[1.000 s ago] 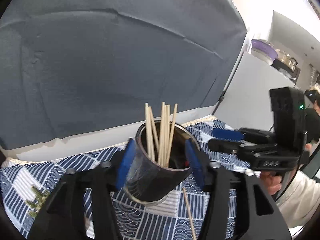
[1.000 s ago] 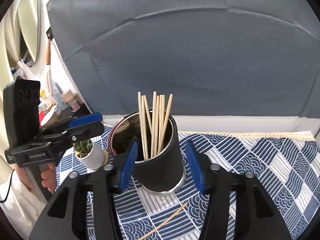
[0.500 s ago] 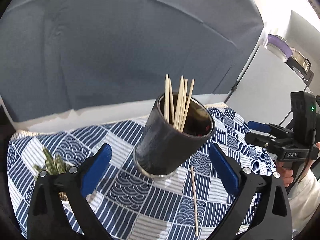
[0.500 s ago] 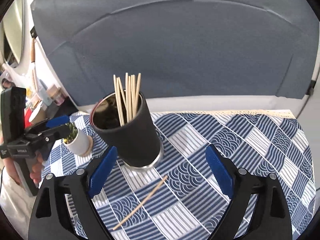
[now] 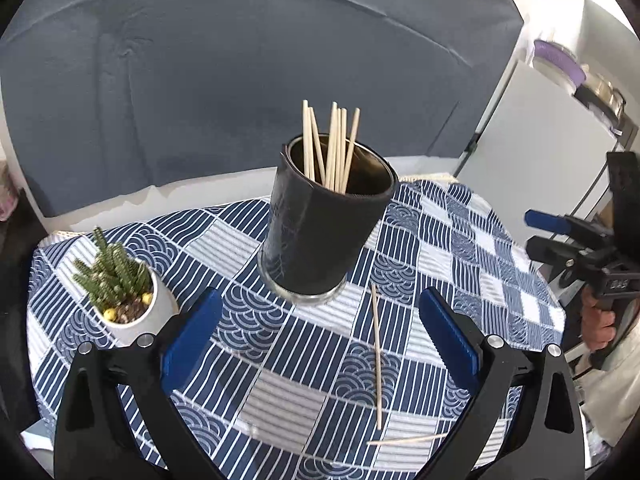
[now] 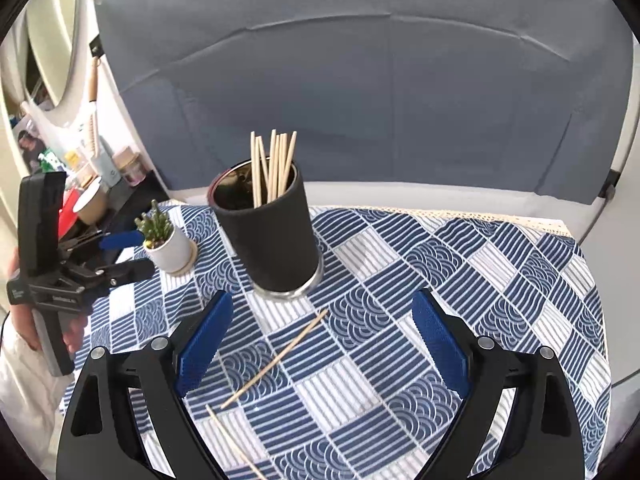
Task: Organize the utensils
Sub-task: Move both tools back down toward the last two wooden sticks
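- Left claw (image 5: 320, 334): spread wide, grasping nothing.
- Right claw (image 6: 320, 338): likewise released.
- Black cup (image 5: 320, 228) upright on the tabletop (image 5: 460, 240), sticks (image 5: 332, 144) inside.
- Two loose sticks (image 5: 376, 356) lie near the cup's base.

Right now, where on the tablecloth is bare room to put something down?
The widest bare patch of tablecloth lies right of the black utensil cup, up to the lace edge. It is crowded in front of the cup, where two loose wooden sticks lie, and left of it, beside the potted succulent.
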